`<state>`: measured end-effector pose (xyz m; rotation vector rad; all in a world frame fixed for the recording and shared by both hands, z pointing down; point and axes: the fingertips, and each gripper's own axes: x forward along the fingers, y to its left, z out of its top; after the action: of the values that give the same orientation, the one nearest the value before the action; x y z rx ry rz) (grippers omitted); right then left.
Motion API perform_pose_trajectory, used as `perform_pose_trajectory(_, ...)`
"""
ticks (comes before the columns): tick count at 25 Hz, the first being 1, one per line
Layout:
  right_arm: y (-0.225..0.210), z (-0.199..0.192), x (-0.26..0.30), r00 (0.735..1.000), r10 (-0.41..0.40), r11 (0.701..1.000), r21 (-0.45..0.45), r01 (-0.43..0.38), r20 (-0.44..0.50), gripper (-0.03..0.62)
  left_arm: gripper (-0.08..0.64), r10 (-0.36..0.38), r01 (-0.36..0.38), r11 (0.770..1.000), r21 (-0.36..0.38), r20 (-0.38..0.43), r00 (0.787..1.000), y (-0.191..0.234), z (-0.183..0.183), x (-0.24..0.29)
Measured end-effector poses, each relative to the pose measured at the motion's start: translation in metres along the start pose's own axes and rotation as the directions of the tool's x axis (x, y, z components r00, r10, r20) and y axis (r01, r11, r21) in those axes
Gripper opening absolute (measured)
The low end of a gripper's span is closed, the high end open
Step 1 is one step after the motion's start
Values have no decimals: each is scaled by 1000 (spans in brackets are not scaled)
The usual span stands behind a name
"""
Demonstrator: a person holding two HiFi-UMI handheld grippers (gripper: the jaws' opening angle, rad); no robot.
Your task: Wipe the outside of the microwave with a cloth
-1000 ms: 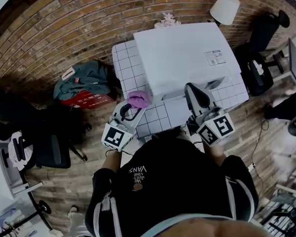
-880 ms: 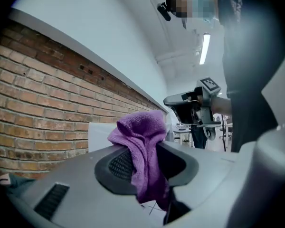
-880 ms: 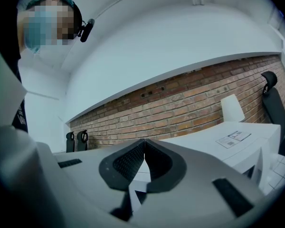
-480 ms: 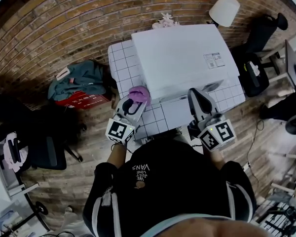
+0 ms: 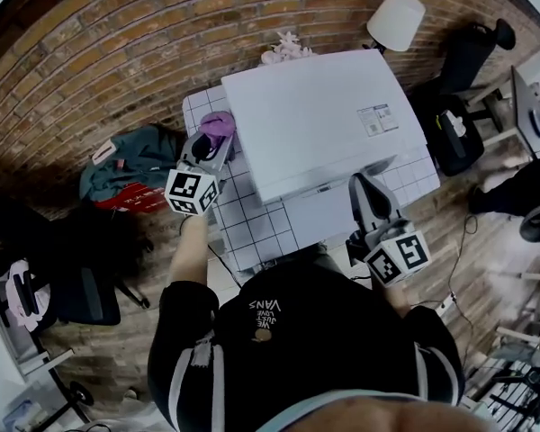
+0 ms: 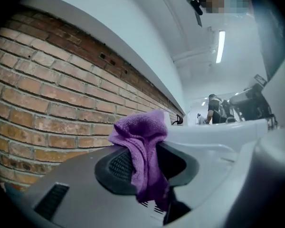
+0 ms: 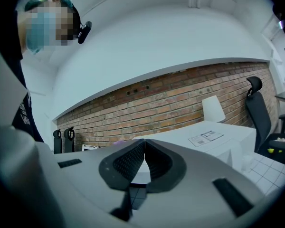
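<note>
- I see one white microwave (image 5: 319,120) on a white gridded table (image 5: 252,228); everything else is placed from it.
- One purple cloth (image 5: 218,124) sits at the microwave's left side, near the back corner by the brick wall (image 5: 117,52).
- I have two grippers. My left gripper (image 6: 145,151) is clamped on that cloth, which drapes down between its jaws.
- My right gripper (image 7: 144,148) is in front of the microwave, toward its right end. Its jaws are pressed together with nothing between them.
- One printed label (image 5: 378,120) lies on the microwave's top, to the right.
- One white lamp (image 5: 396,18) stands behind the microwave's right rear corner.
</note>
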<state>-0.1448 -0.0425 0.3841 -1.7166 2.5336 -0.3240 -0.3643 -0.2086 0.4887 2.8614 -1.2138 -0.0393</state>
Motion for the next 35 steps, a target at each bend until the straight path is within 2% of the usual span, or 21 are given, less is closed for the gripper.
perform_pose_trajectory(8,-33,2,-13,996,-85,996,-2,85,-9,0,132,85,-85,996,12,-32,996,75,7,54)
perform_pose_trajectory(12,-43,4,-18,994,-107,994,-3,107,-10,0,132,113,-113,994,3,-34,993,88,8,64)
perform_pose_trajectory(16,-44,7,-17,995,-98,995,-5,98,-7,0,132,133,-134,991,-13,-22,991,87,8,60)
perform_pose_trajectory(20,-31,8,-9,999,-42,999,-3,42,-7,0,132,142,-142,989,-33,2,990,68,4,37)
perform_pose_trajectory(26,3,-4,6,998,61,998,12,-60,-32,0,132,146,-146,985,-90,-10,989,16,-30,-27)
perform_pose_trajectory(30,31,-16,15,990,129,992,18,-129,-53,0,132,159,-160,980,-123,-15,987,-22,-49,-70)
perform_pose_trajectory(35,68,-32,23,974,209,978,30,-207,-88,0,132,124,-126,977,-170,-19,992,-82,-65,-103)
